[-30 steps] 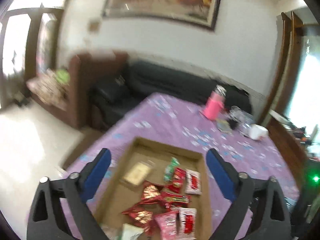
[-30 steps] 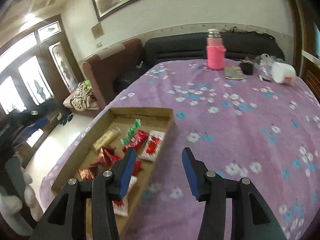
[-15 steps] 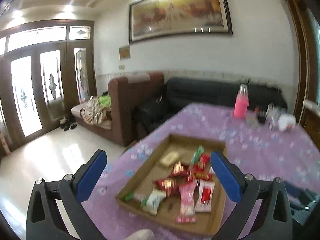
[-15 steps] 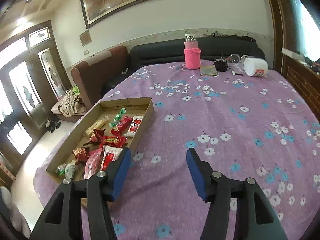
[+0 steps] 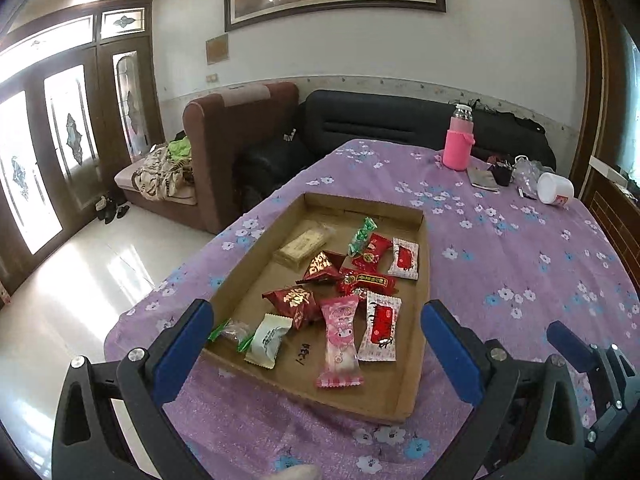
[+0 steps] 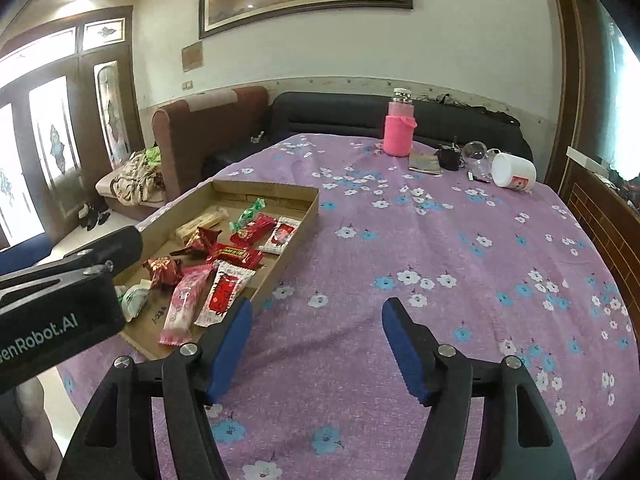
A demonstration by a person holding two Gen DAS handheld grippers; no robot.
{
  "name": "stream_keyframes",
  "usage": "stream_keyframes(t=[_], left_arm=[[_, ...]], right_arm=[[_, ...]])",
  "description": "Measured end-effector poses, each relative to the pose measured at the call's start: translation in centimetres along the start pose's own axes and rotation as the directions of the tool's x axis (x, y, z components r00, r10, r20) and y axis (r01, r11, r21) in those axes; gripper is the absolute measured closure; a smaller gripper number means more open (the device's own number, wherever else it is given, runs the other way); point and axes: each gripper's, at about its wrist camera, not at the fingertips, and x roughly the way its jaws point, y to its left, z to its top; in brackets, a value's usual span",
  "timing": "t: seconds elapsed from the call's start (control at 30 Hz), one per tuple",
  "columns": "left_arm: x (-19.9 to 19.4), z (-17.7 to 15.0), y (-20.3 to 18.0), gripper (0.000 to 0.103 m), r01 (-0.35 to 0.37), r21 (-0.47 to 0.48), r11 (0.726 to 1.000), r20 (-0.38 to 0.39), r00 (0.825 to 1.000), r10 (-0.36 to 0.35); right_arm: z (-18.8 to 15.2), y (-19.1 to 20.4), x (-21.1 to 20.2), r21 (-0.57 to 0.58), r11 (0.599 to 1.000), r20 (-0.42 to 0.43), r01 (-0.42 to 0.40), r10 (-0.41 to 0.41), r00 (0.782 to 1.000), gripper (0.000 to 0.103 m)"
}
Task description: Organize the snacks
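Left tongs (image 5: 316,332) and right tongs (image 6: 316,336) both spread wide, empty, side by side.

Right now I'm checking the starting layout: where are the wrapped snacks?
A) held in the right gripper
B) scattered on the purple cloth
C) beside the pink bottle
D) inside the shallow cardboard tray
D: the wrapped snacks all lie inside the shallow cardboard tray; both the left gripper and the right gripper are open and empty.

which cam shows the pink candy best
Left wrist: the pink candy lies in full view, unobstructed in the cardboard tray, between the open left gripper's fingers. The right wrist view shows it smaller, at a slant.
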Motion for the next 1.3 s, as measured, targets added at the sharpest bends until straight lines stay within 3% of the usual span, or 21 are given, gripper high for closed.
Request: stream_keyframes(t=[0.67, 1.3], left_arm=[[2.6, -0.6, 0.1, 0.0, 0.07, -0.016, 0.997, -0.114, 0.991, -0.071], [3.5, -0.9, -0.4, 0.0, 0.086, -0.019, 0.996, -0.152, 0.984, -0.087]], right_arm=[[-0.5, 1.3, 1.8, -0.026, 1.0, -0.06, 0.005, -0.007, 0.998, 0.031], [-0.7, 1.2, 2.4, -0.016, 1.0, -0.087, -0.005, 0.004, 0.996, 0.03]])
